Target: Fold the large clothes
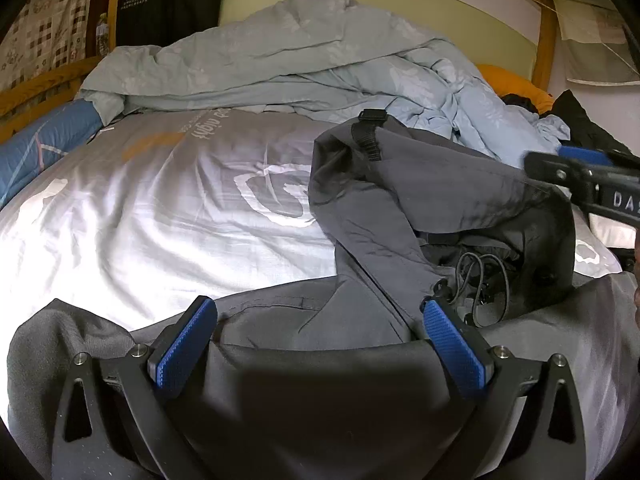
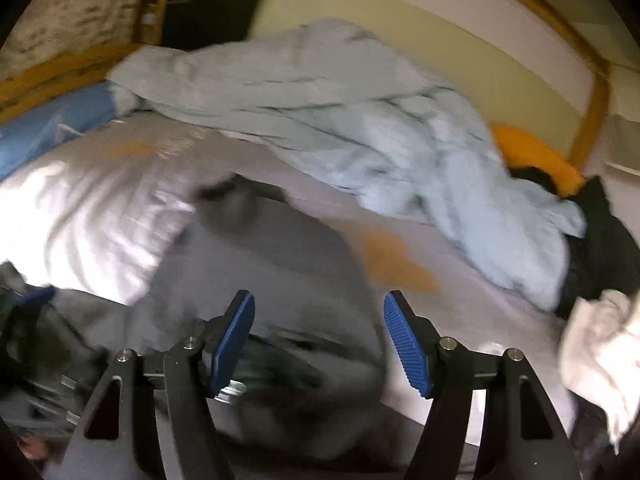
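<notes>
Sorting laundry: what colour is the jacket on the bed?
Dark grey jacket; clearest in left wrist view.

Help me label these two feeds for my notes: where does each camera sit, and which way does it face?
Left wrist: on the left gripper, looking down and forward over the grey jacket on the bed; its own open fingers show, plus the right gripper at the right edge.
Right wrist: on the right gripper, blurred, same direction over the jacket; its own open fingers show.
Shared: jacket, bed, light blue duvet, orange pillow.
</notes>
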